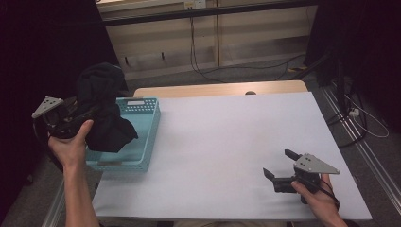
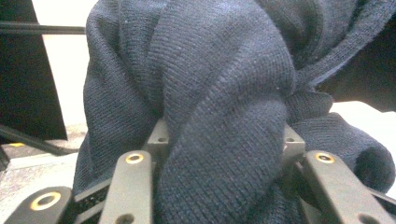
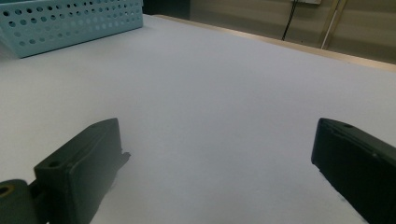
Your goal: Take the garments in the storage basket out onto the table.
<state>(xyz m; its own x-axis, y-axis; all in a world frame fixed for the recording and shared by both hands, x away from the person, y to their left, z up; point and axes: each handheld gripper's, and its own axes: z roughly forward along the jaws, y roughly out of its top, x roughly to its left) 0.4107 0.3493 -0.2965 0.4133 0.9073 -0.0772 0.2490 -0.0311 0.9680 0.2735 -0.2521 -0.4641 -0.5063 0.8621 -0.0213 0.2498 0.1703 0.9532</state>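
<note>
Left gripper (image 1: 87, 113) clamps a dark cloth (image 1: 101, 106) above the basket (image 1: 142, 142).

At the left edge of the high view the knit bundle hangs from the jaws over the teal basket's near end — in the left gripper view it bulges between both jaws (image 2: 224, 154). Lower right, the right gripper (image 1: 280, 164) rests on the white table (image 1: 227, 137), jaws wide apart with nothing between them.
</note>
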